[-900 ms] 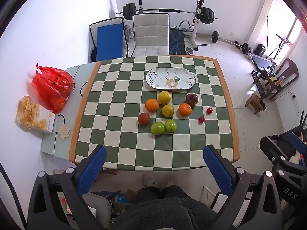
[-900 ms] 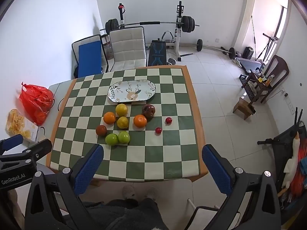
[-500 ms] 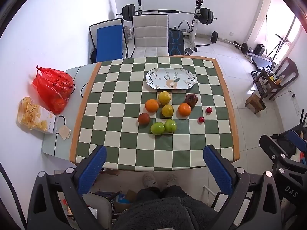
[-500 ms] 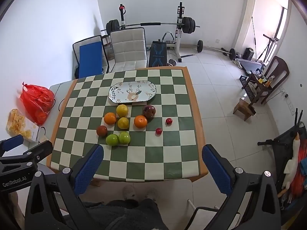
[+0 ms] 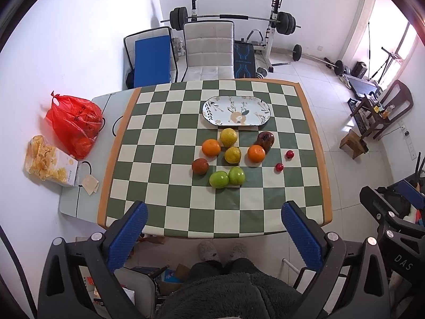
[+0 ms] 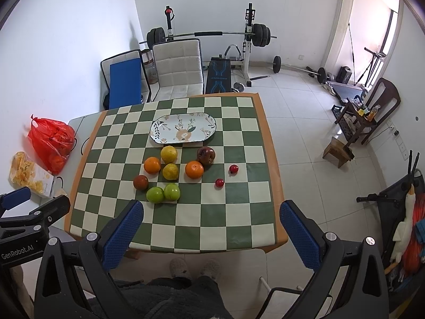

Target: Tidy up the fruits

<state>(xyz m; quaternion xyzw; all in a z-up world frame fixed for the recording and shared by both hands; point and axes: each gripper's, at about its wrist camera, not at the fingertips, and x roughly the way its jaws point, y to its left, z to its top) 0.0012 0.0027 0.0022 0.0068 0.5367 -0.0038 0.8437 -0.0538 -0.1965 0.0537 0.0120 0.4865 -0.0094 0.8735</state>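
left wrist view: the left gripper (image 5: 213, 235) hangs high above the near edge of the checkered table (image 5: 164, 164), its blue fingers (image 5: 127, 235) wide apart and holding nothing; the fruits (image 5: 232, 155) lie loose mid-table, just in front of the bare oval plate (image 5: 236, 111): two oranges, two yellow citrus, two green apples touching, a dark apple, a brownish fruit, two small red ones apart to the right; a red bag (image 5: 73, 122) sits left of the table.

right wrist view: the right gripper (image 6: 211, 234) also hovers with fingers spread and nothing between them; the same fruits (image 6: 172, 171) sit between it and the plate (image 6: 183, 131).
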